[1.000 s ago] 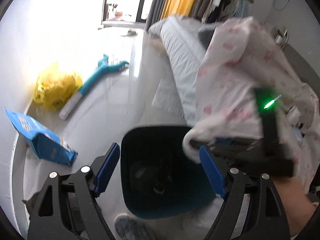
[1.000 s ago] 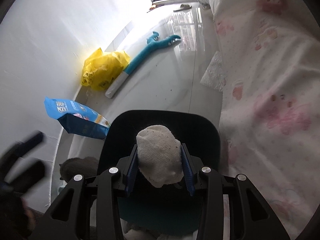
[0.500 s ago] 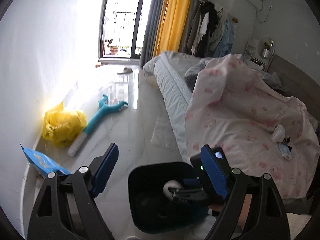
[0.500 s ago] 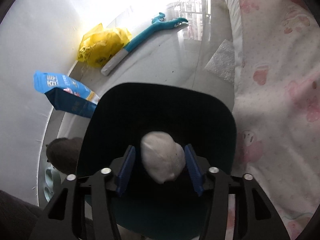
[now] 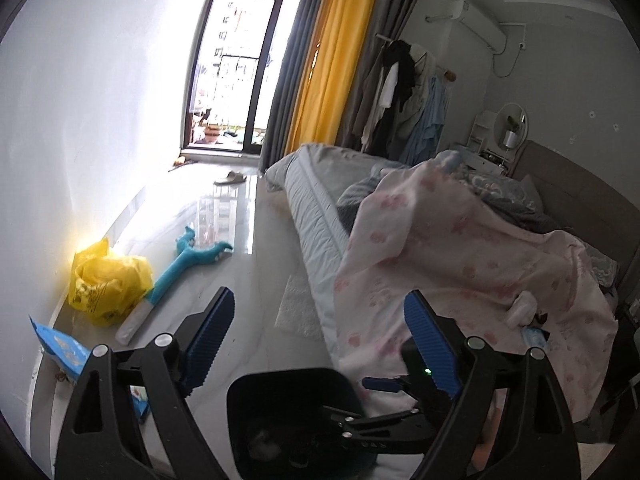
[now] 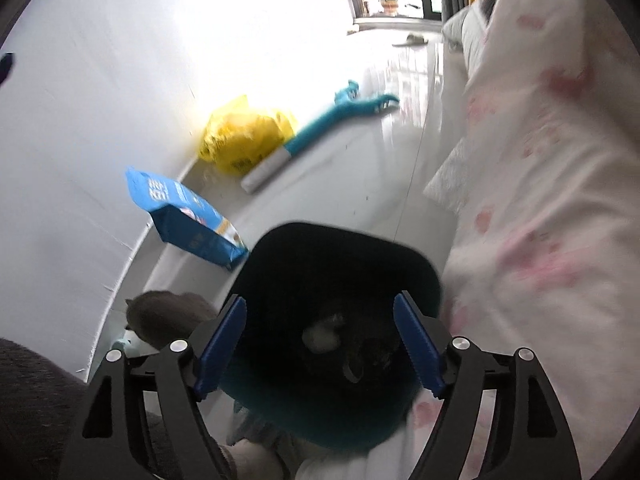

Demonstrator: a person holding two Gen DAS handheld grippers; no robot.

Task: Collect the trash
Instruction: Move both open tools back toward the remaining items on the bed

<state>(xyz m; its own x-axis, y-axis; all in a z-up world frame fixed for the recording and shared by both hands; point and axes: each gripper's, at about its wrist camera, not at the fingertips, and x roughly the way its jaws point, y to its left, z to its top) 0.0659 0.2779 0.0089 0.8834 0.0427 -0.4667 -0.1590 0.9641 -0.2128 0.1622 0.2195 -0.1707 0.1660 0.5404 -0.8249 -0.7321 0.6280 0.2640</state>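
A dark teal trash bin (image 6: 340,264) stands on the floor beside the bed. A crumpled white tissue wad (image 6: 322,336) lies at its bottom, among other dark scraps. My right gripper (image 6: 320,344) is open and empty, right above the bin's mouth. In the left wrist view the bin (image 5: 292,408) sits low in the middle, and the right gripper (image 5: 384,400) reaches over its right side. My left gripper (image 5: 320,344) is open and empty, raised above the bin. More white trash (image 5: 522,308) lies on the pink blanket (image 5: 460,264).
A blue bag (image 6: 180,216), a yellow plastic bag (image 6: 244,136) and a teal long-handled brush (image 6: 320,132) lie along the white wall. A grey cat (image 6: 168,316) sits left of the bin. The bed (image 5: 320,216) fills the right side. A white mat (image 5: 298,308) lies by the bed.
My right gripper opened and the tissue wad dropped into the bin. My left gripper rose and tilted up, bringing the far room and window into view.
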